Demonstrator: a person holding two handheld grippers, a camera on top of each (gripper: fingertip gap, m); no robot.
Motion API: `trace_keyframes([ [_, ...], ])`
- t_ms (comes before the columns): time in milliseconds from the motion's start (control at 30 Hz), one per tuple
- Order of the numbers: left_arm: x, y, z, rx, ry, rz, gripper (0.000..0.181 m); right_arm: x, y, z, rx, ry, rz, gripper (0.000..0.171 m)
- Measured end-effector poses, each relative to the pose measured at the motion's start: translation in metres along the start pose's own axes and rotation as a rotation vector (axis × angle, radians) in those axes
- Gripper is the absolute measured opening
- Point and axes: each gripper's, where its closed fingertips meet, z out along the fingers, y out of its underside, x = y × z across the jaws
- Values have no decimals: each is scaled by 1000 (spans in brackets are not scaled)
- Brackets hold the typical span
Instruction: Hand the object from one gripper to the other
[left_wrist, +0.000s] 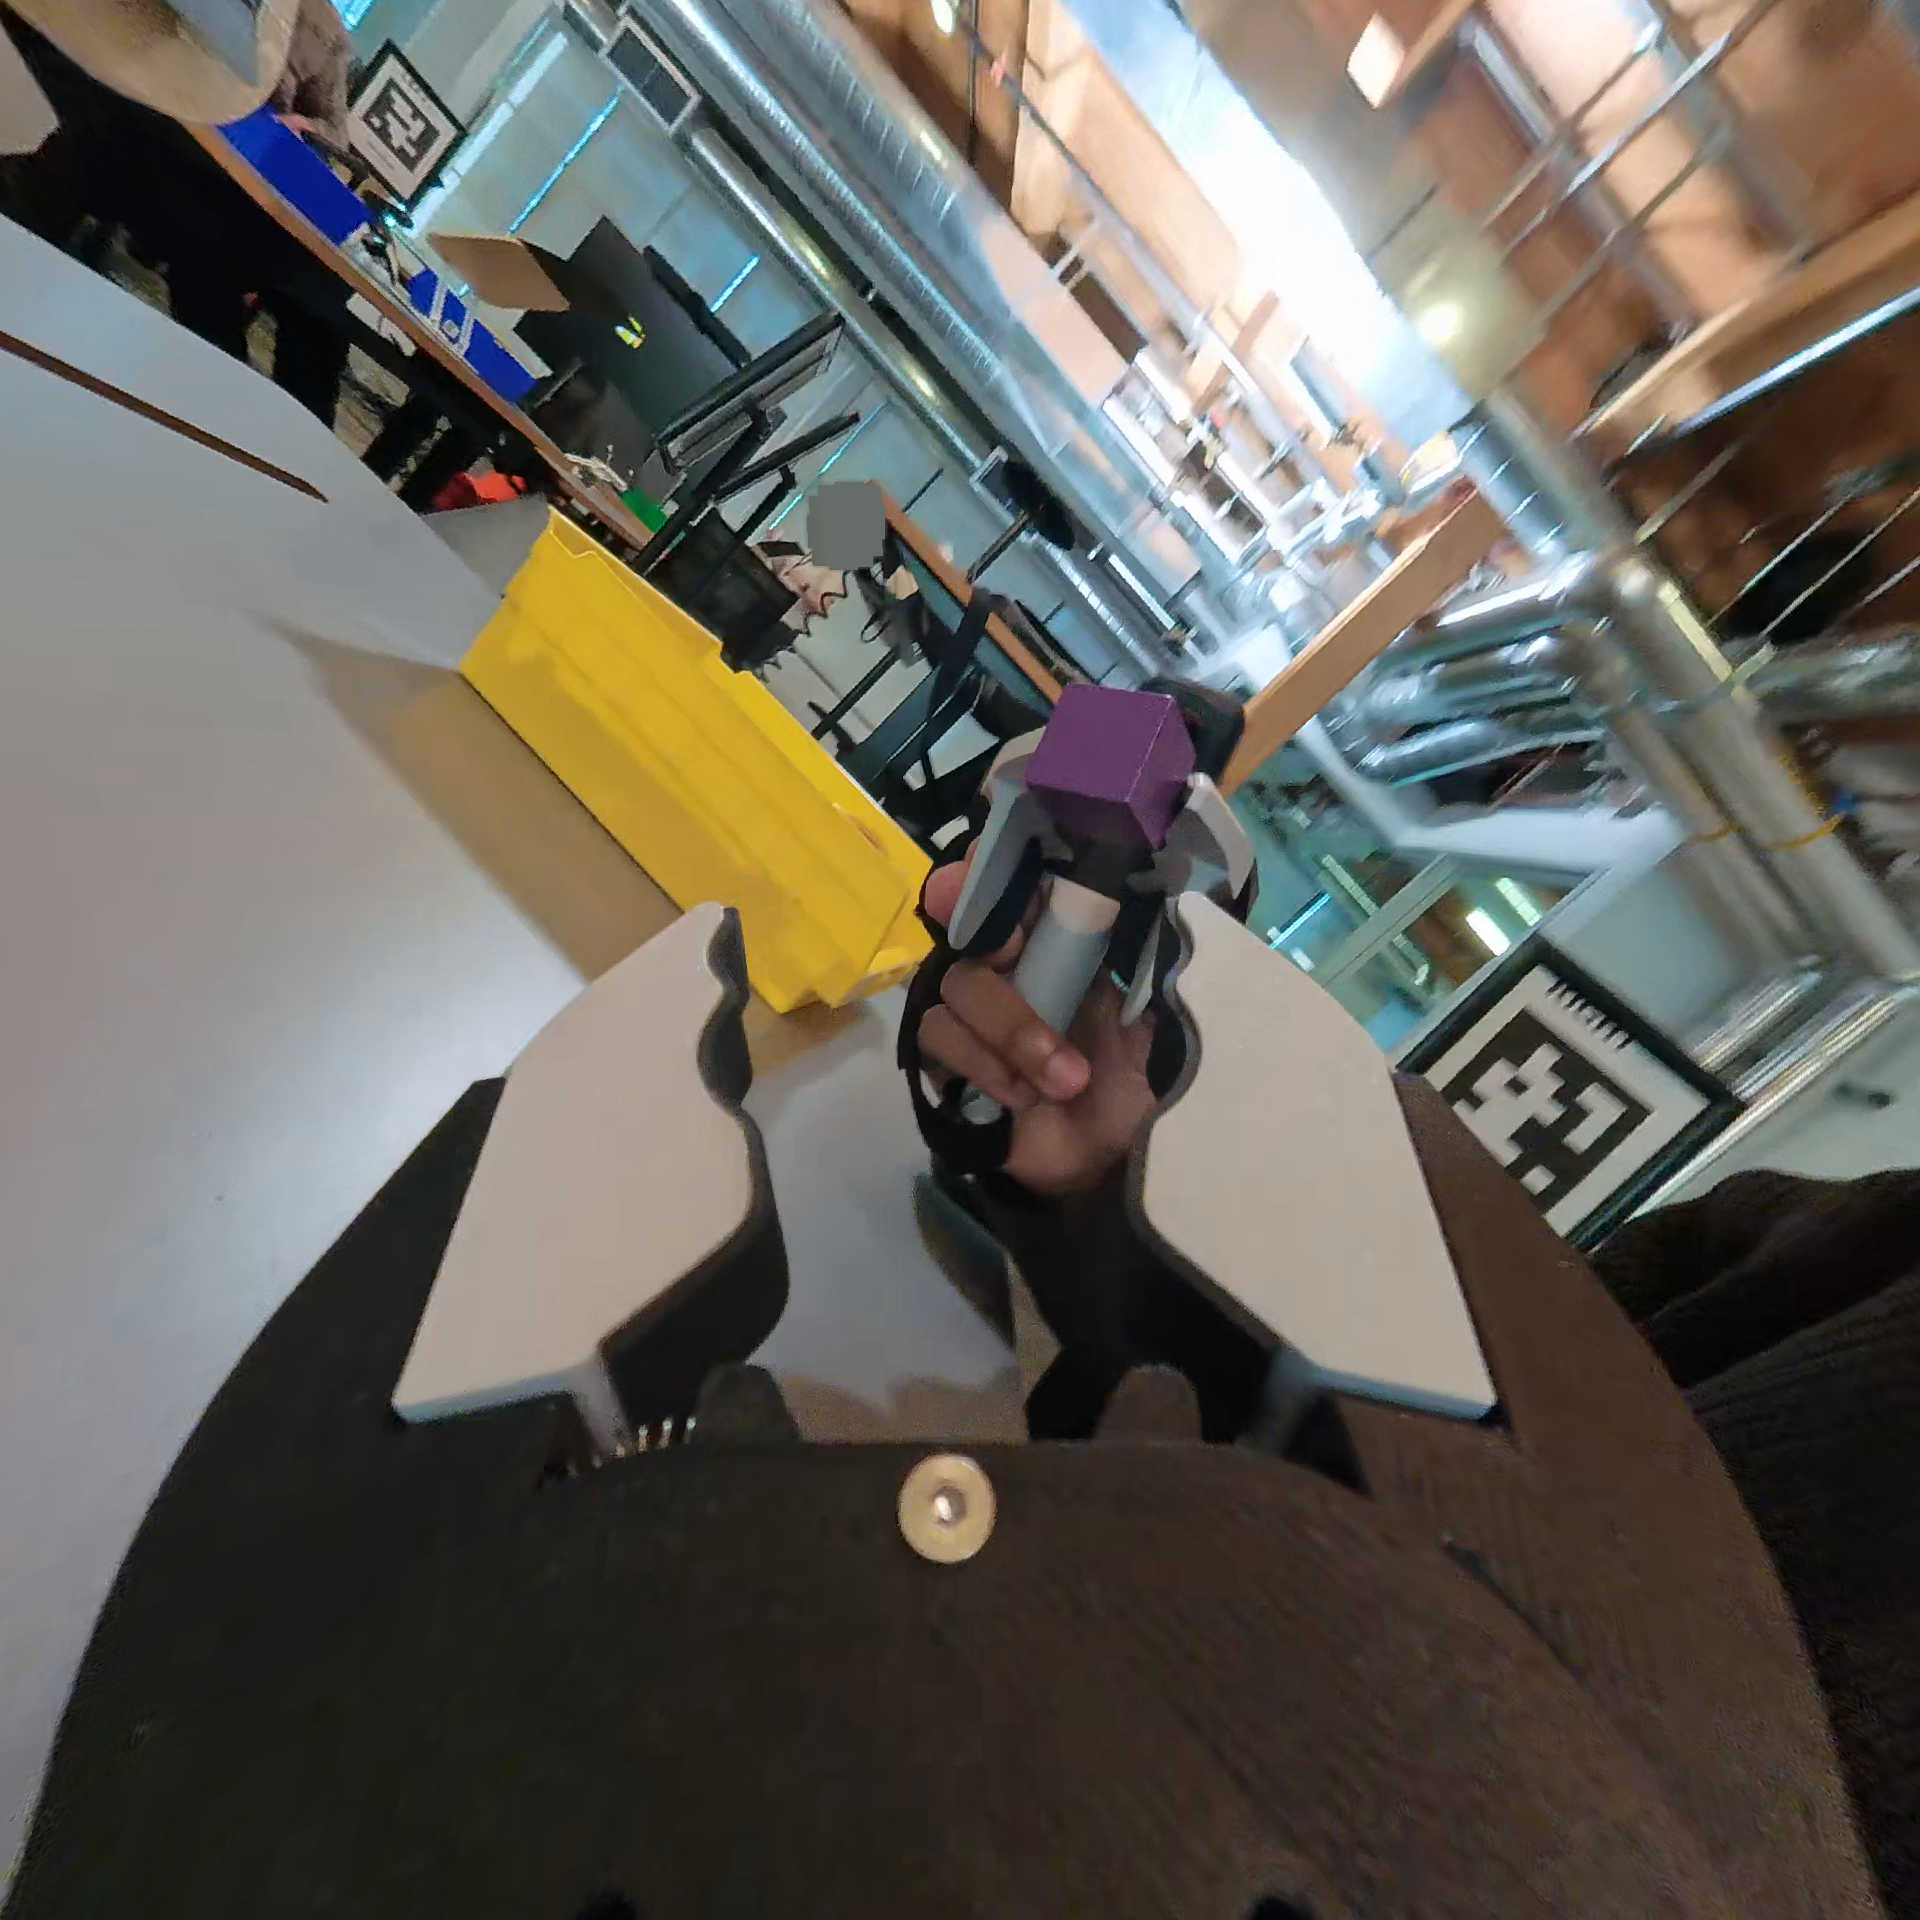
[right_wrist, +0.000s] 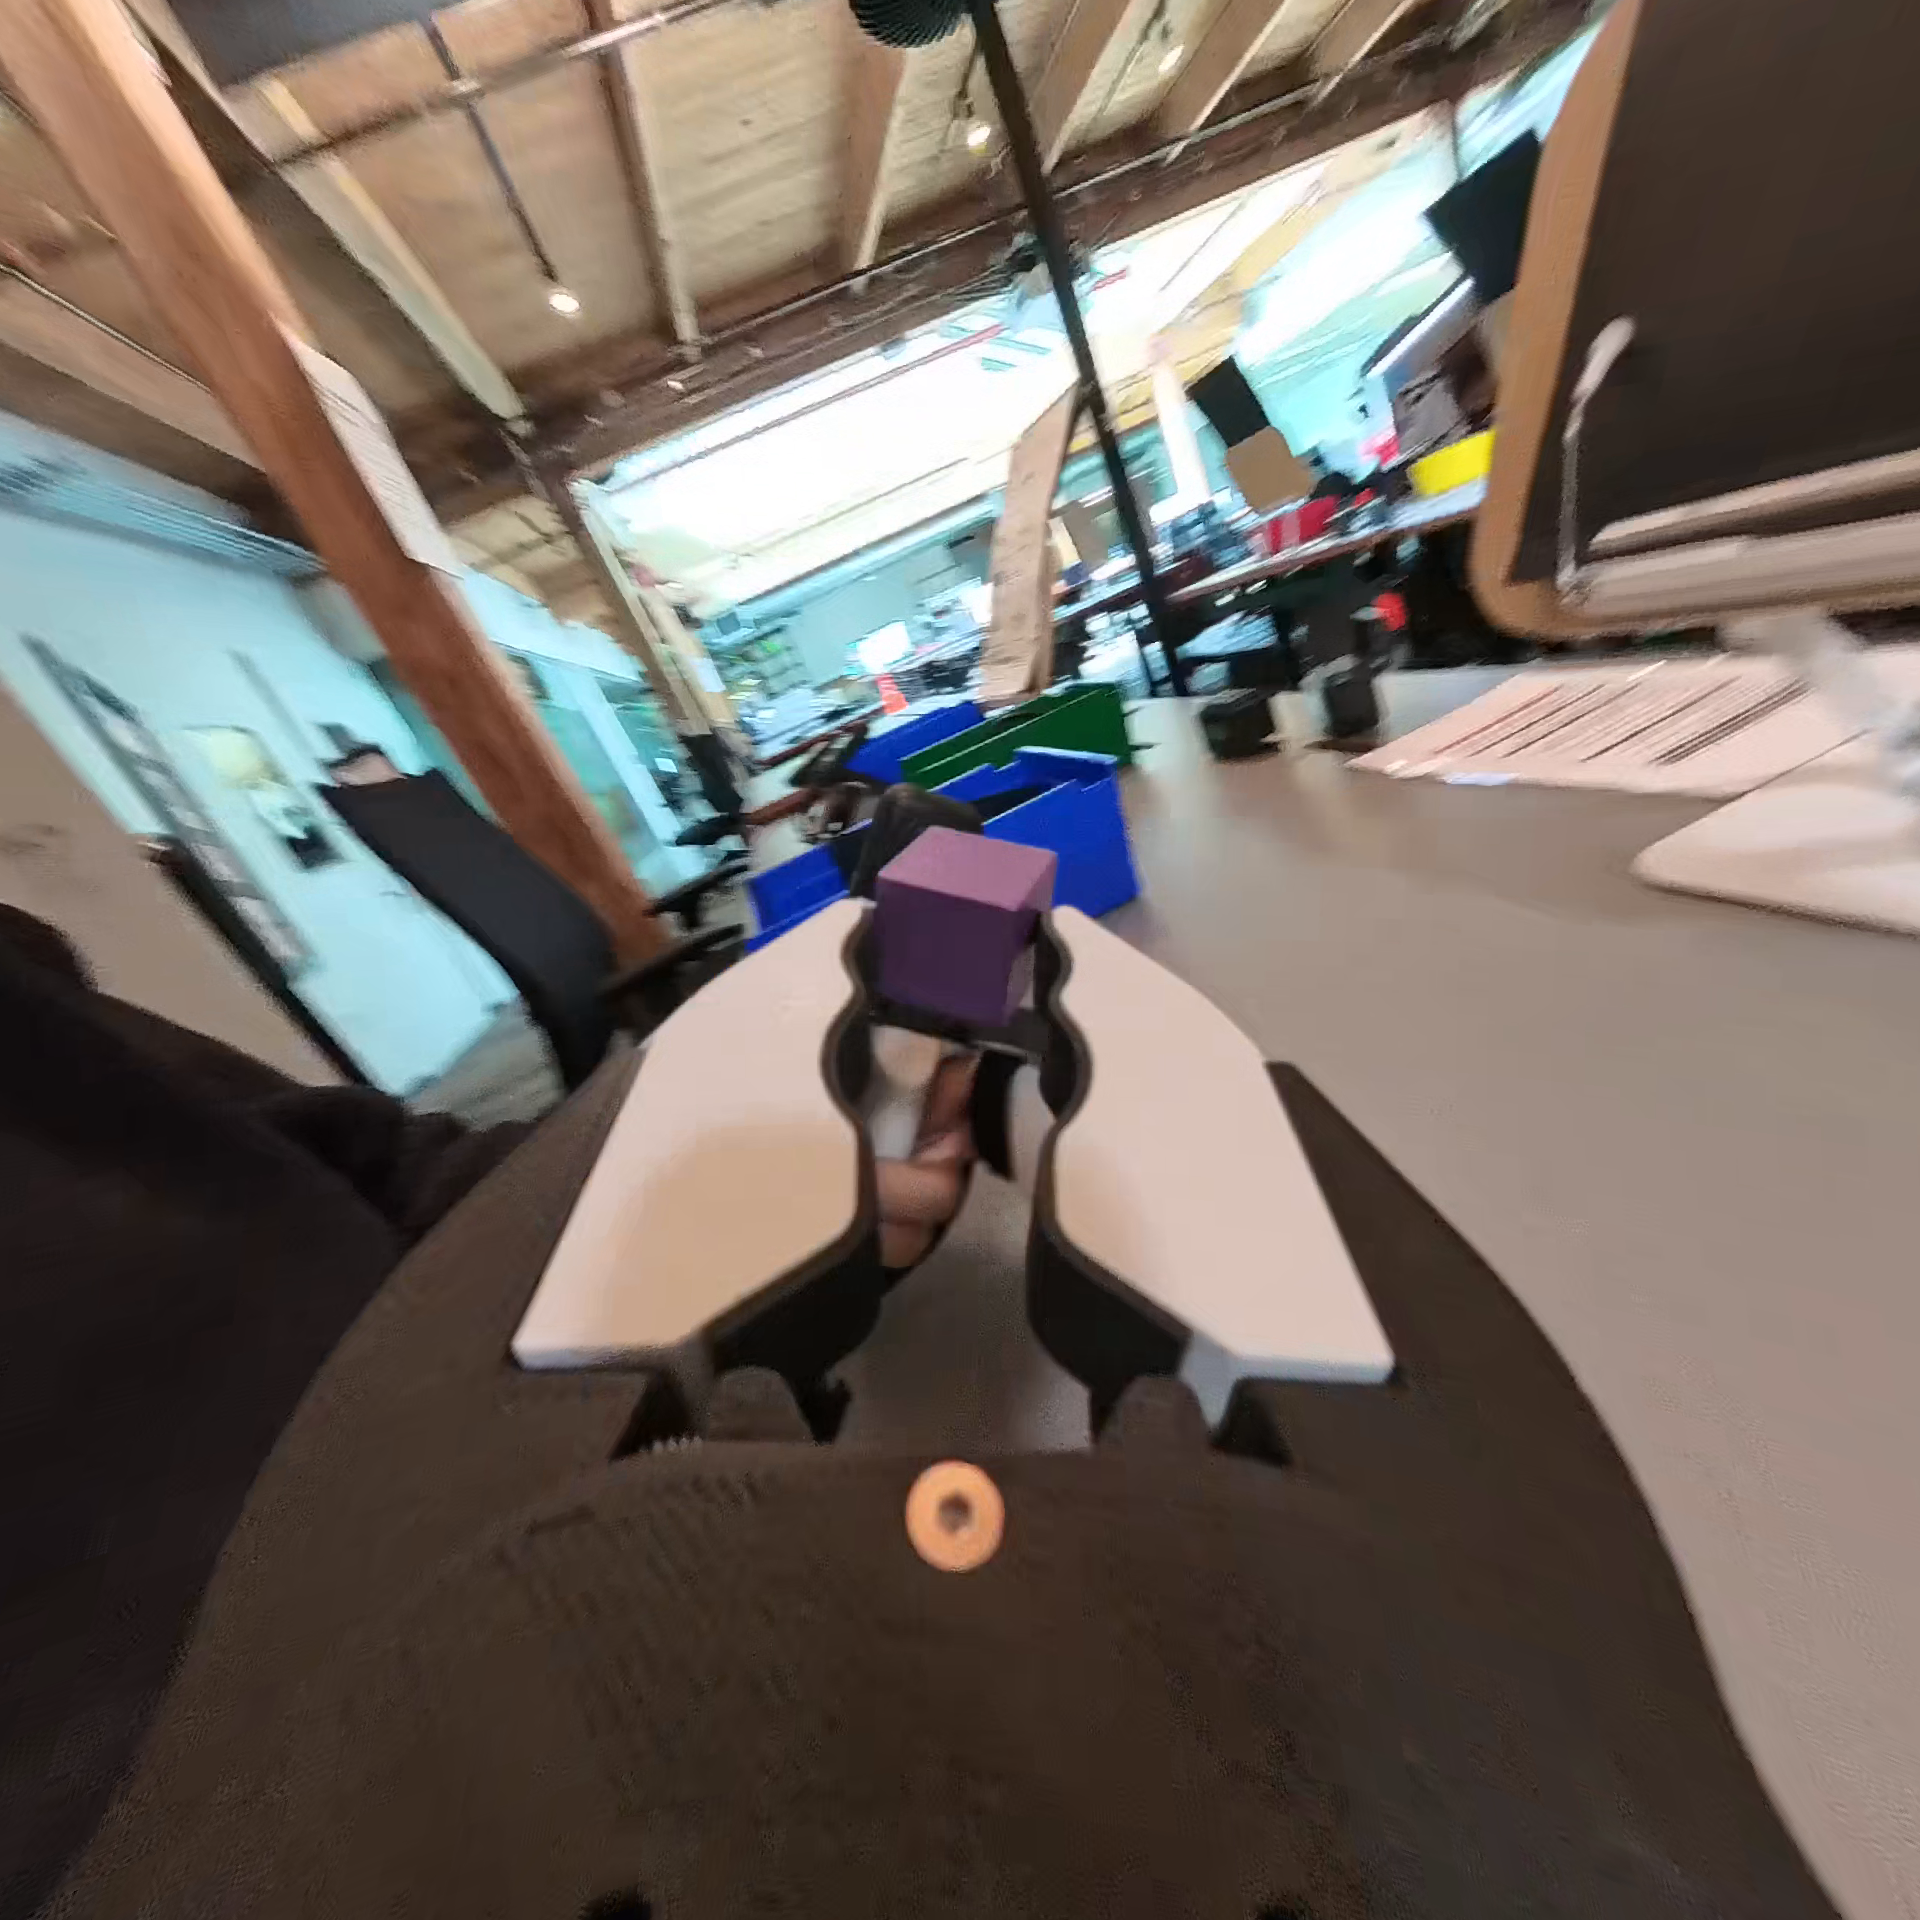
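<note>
Grey worktop (left_wrist: 208, 831), yellow bin (left_wrist: 686, 769) at its edge. Left hand-held gripper (left_wrist: 951, 997) spread wide, empty. Right hand-held gripper (right_wrist: 951, 966) pinches purple cube (right_wrist: 961, 925) at its tips, raised off the worktop. Handover not yet made: left must close in and grip, right release.

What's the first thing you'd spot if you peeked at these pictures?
The purple cube stands out first, pinched at the fingertips of the right hand-held gripper and held up in the air. In the left wrist view, the left hand-held gripper gapes open toward it, and a bright yellow bin sits on the grey table behind.
</note>
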Motion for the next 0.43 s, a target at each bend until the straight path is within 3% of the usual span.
trace_keyframes([
  [267,13,29,8,-188,-62,518,82,1,11,-8,-70,-215,432,29],
  [433,21,28,10,-143,-100,766,76,-13,35,1,-212,-309,630,29],
])
